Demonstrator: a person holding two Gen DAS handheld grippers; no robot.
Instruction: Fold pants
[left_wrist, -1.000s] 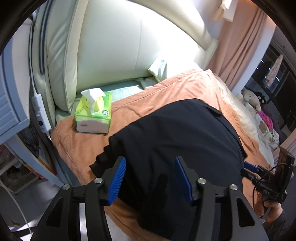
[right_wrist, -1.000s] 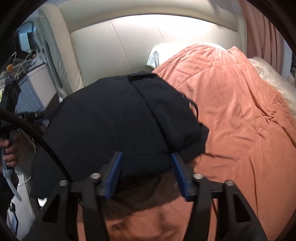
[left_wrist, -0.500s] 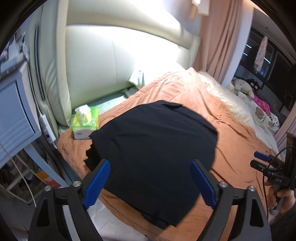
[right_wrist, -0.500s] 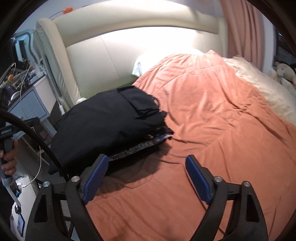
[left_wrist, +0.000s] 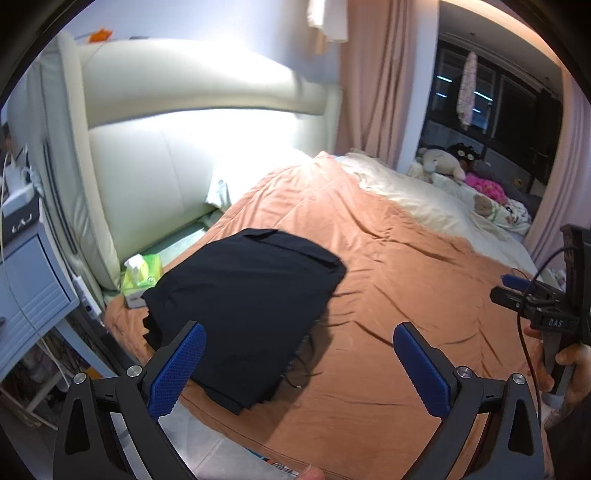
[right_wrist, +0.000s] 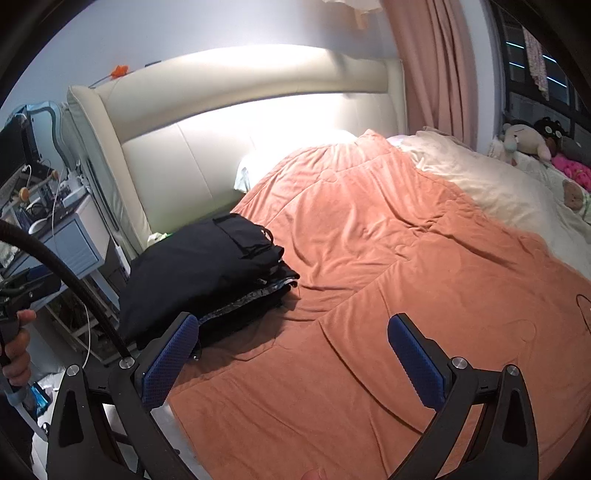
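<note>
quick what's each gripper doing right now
Left tongs: opening wide, holding nothing.
Right tongs: opening wide, holding nothing.

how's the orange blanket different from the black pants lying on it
The orange blanket is spread wide across the bed with loose wrinkles; the black pants are folded into a compact stack near the bed's corner. The blanket is one open layer; the pants show several layers at their edge. Both are soft fabric, and neither is touched by a gripper.
</note>
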